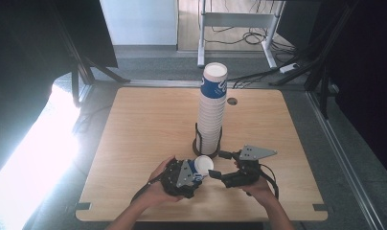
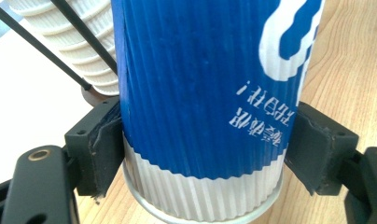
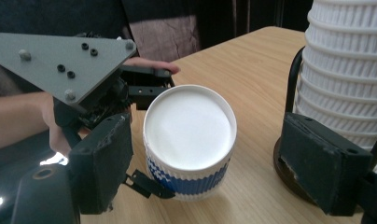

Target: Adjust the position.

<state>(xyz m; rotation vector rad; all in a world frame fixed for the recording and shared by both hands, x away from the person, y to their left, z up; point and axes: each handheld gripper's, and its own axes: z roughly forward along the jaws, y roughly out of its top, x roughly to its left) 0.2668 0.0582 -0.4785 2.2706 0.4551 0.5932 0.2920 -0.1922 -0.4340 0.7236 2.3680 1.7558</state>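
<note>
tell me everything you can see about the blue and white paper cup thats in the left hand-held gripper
The blue and white ribbed paper cup has a corrugated sleeve, mostly blue with a white band at its rim end, white logo shapes and small white printed characters. Its flat white base faces the right hand-held gripper, whose jaws stand apart from it. The left hand-held gripper clamps its sides with both black pads. It lies tilted near the table's front edge, close to the tall cup stack in its black wire holder.
</note>
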